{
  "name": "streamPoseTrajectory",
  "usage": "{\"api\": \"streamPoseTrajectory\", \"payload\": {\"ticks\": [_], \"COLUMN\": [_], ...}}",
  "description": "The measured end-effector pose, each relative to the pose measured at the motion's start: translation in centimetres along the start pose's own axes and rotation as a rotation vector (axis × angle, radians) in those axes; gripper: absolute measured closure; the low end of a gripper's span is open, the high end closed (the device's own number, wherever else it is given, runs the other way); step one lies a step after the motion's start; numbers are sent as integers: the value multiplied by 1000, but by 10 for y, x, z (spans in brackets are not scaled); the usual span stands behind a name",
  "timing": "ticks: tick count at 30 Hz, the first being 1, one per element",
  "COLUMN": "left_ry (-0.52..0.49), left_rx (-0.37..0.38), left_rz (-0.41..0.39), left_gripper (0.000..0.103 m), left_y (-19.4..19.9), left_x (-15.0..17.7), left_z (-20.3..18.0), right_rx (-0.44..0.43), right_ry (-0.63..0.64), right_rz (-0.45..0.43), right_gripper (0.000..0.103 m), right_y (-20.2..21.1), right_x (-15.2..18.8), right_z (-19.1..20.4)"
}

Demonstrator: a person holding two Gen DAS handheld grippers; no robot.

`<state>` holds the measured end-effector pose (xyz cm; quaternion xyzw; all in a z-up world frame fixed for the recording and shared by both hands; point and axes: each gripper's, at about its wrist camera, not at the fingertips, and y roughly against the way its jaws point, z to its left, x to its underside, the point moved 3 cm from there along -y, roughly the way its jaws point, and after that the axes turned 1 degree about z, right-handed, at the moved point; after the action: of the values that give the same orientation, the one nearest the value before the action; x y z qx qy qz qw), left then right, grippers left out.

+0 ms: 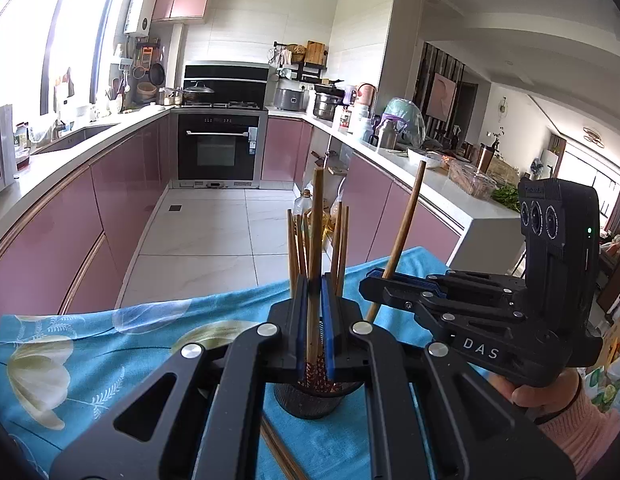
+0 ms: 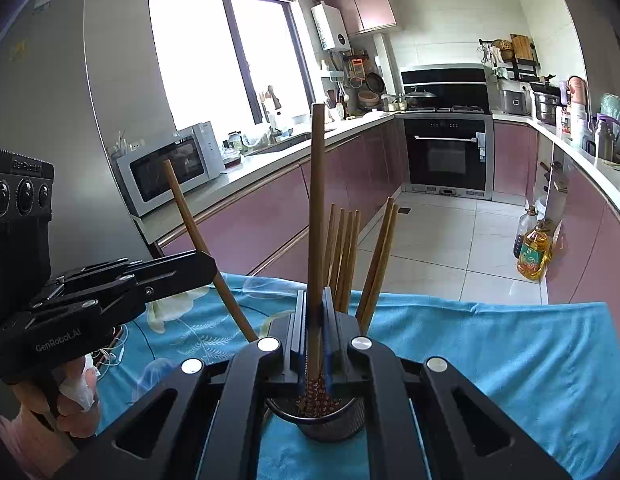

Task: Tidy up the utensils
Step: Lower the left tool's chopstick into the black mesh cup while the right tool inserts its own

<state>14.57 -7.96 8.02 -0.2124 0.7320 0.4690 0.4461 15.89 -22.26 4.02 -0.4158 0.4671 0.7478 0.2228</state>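
Left hand: the black left gripper (image 1: 314, 292) reaches forward, tilted slightly downward, over the table draped in a blue floral cloth (image 1: 110, 344); in the right wrist view it enters from the left edge, a hand (image 2: 70, 404) wrapped round its grip.

Right hand: the black right gripper (image 2: 314, 304) takes a like pose, with a pink-sleeved hand (image 1: 549, 396) on its handle in the left wrist view.

Left fingers: closed narrow on a long brown wooden chopstick (image 1: 315, 240), held upright.

Right fingers: likewise clamped on a second brown wooden chopstick (image 2: 317, 216) (it leans slightly in the neighbouring view).

Holder: a dark mesh cylindrical cup (image 2: 329, 424) stands on the cloth directly under both pairs of fingers; each held stick's patterned lower end sits at its mouth.

Others: more brown wooden chopsticks in the cup (image 2: 343, 256) stand just behind the fingers, fanned outward.

Loose pair: two brown chopsticks on the cloth (image 1: 280, 456) lie beside the cup's base.
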Motion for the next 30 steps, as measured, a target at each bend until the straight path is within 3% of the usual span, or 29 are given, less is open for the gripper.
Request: {"api": "streamPoseTrajectory", "payload": {"ticks": [22, 30], "left_ry": [10, 22], "left_rx": [6, -1], "left_rz": [96, 113], "left_gripper": [96, 95], "left_y": [-45, -60], "left_x": [10, 17], "left_z": [13, 20], "right_rx": [1, 0], "right_ry": [-31, -61], "right_rz": [111, 114], "right_gripper": [97, 94], "right_y": [-34, -39], "right_x": [12, 14], "right_z": [-10, -15]}}
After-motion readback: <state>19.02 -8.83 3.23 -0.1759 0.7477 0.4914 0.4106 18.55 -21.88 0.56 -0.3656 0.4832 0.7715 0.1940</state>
